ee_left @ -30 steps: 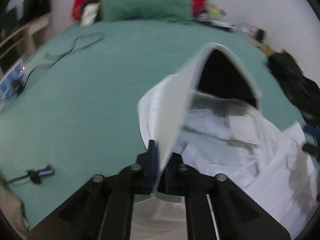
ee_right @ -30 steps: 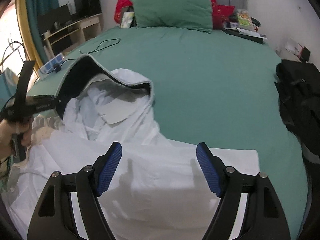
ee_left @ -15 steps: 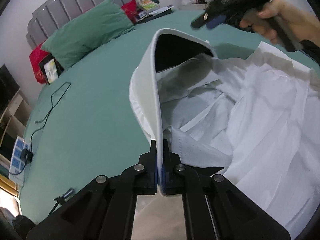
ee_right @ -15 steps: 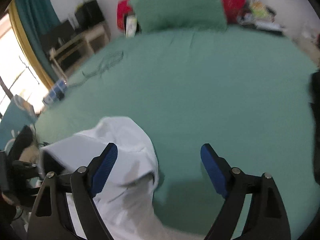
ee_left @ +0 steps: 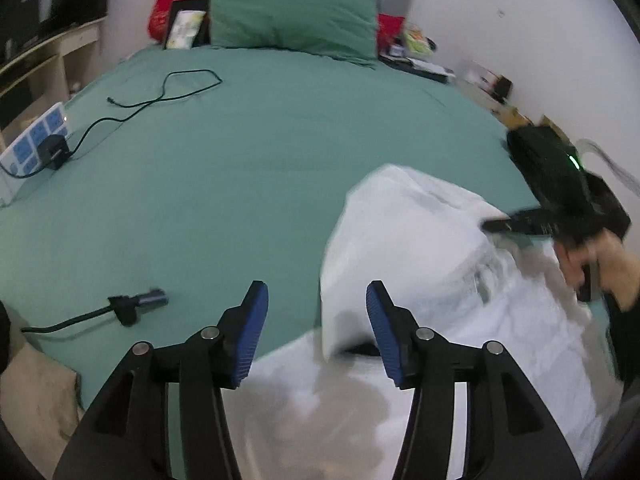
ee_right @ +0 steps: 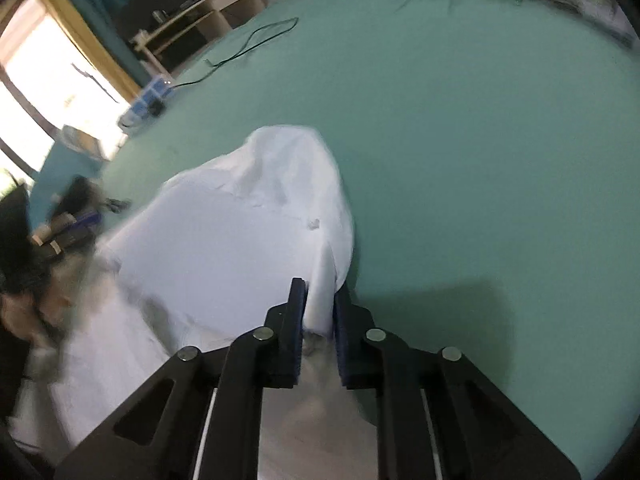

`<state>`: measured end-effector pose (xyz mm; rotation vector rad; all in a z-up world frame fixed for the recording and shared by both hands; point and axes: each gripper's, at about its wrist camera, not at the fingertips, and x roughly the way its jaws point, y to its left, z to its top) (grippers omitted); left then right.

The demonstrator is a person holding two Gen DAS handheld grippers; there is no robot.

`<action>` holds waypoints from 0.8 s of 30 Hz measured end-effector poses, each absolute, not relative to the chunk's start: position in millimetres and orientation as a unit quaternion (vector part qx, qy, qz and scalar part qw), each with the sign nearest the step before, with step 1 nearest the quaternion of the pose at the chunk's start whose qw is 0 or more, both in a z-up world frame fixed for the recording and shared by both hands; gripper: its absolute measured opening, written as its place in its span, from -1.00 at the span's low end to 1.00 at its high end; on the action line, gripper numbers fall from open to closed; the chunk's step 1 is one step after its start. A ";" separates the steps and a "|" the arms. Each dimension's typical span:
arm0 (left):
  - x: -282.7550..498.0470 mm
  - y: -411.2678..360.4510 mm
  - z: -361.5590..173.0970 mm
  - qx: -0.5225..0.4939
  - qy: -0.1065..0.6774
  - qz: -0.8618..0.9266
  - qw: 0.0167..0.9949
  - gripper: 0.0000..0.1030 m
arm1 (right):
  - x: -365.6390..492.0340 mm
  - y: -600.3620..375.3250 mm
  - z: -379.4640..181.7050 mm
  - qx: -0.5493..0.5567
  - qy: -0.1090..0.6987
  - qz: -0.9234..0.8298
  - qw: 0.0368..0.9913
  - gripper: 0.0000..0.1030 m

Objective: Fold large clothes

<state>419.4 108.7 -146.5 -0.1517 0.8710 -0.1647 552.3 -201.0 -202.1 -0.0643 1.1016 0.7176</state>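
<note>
Left gripper (ee_left: 316, 316) jaws opening with nothing between the pads, right gripper (ee_right: 319, 320) closing on a fold of the white shirt (ee_right: 248, 240), lying on the green bed (ee_right: 460, 140)

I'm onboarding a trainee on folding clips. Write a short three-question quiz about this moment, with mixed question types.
1. True or false: the right claw has white shirt cloth between its pads.
2. What colour is the bed sheet? A red, B green, C grey.
3. Fill in: at the head of the bed lies a green ____.

Key: 1 true; 2 B; 3 pillow. Note that the left claw is opening with nothing between its pads, and the right claw is closing on the cloth.
</note>
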 end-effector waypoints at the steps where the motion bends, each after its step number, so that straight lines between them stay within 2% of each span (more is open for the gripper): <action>1: 424.3 106.2 -144.8 -0.089 0.418 -0.086 0.900 0.05 | 547.3 -205.0 -197.0 -0.053 0.496 0.320 0.805 -0.78; 5: 440.9 90.9 -136.1 -0.134 0.393 -0.090 0.905 0.05 | 510.0 -214.4 -183.9 -0.198 0.408 0.245 0.857 -0.78; 8: 458.5 74.0 -138.4 -0.148 0.397 -0.101 0.900 0.18 | 490.4 -215.9 -190.0 -0.238 0.383 0.242 0.859 -0.77; 10: 478.2 60.4 -149.8 -0.143 0.430 -0.129 0.882 0.31 | 482.6 -216.8 -194.2 -0.245 0.377 0.253 0.856 -0.75; 13: 508.0 29.7 -188.3 -0.083 0.546 -0.157 0.819 0.31 | 487.4 -236.9 -198.3 -0.191 0.409 0.291 0.844 -0.49; 16: 511.4 17.8 -198.9 -0.018 0.557 -0.149 0.817 0.31 | 510.3 -268.2 -200.9 -0.104 0.464 0.342 0.811 -0.13; 18: 512.2 18.8 -203.1 -0.027 0.567 -0.159 0.808 0.31 | 527.1 -282.1 -204.2 -0.052 0.496 0.374 0.782 0.28; 21: 509.8 20.2 -206.2 -0.023 0.562 -0.174 0.809 0.32 | 550.6 -296.3 -210.1 0.022 0.525 0.417 0.741 0.45; 24: 508.4 19.4 -207.9 -0.017 0.562 -0.183 0.806 0.32 | 574.0 -304.2 -215.9 0.094 0.544 0.437 0.710 0.49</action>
